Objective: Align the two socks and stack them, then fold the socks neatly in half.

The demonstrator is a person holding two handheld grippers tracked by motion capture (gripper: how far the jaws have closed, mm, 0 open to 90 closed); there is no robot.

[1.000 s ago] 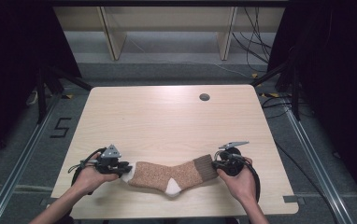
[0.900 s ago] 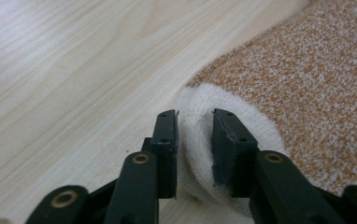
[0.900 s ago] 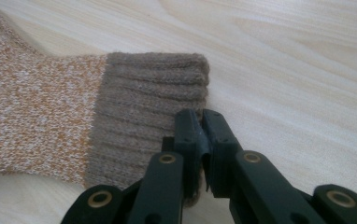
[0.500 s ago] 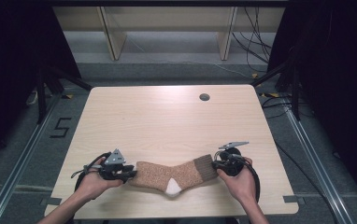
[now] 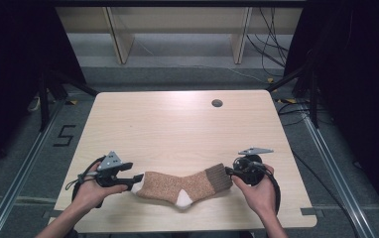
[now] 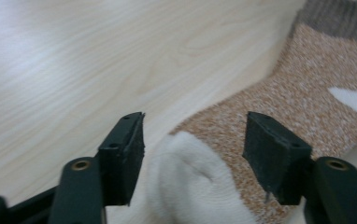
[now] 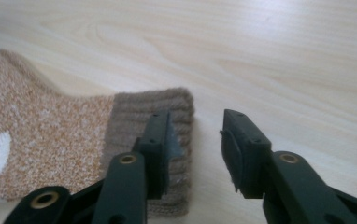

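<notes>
Floor beside table (image 5: 177,129) reads "5" (image 5: 64,135); both grippers' fingers just released the sock (image 5: 180,185).

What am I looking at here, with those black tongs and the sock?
A person sits at a wooden table, holding a hand-held gripper in each hand. One camera looks down from above; the other two ride on the grippers and look along their black jaws. A brown sock lies flat on the table. The left hand-held gripper straddles its white toe; the right hand-held gripper sits at its ribbed cuff. Both have just been opening, so the sock is released, no longer pinched.
</notes>
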